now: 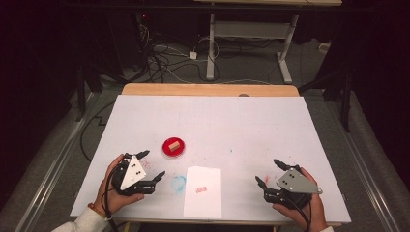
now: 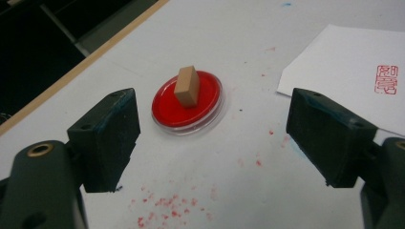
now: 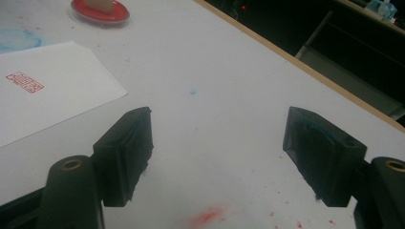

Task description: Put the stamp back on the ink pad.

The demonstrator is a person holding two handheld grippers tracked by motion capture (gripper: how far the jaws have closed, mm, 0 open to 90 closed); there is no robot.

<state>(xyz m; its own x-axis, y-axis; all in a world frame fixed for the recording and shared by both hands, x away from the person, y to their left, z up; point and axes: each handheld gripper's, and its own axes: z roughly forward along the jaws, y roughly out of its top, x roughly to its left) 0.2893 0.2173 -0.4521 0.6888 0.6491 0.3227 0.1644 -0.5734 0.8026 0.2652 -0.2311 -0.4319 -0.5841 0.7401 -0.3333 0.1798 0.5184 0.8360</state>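
A small tan stamp block [image 1: 175, 144] [image 2: 187, 86] stands in a round red ink pad dish [image 1: 174, 148] [image 2: 187, 101] [image 3: 100, 12] near the table's middle left. A white sheet of paper [image 1: 203, 191] [image 2: 348, 67] [image 3: 43, 90] lies at the front edge with a red seal print [image 1: 201, 189] [image 2: 387, 79] [image 3: 24, 82] on it. My left gripper [image 1: 152, 166] [image 2: 215, 138] is open just short of the dish, nothing between its jaws. My right gripper [image 1: 269, 171] [image 3: 217, 157] is open over bare table at the front right.
The white table top [image 1: 232, 121] carries red ink specks and a faint blue smear [image 1: 178, 183] left of the paper. A wooden strip [image 1: 210, 90] runs along its far edge. Beyond it, a desk frame [image 1: 251, 34] and cables lie on the floor.
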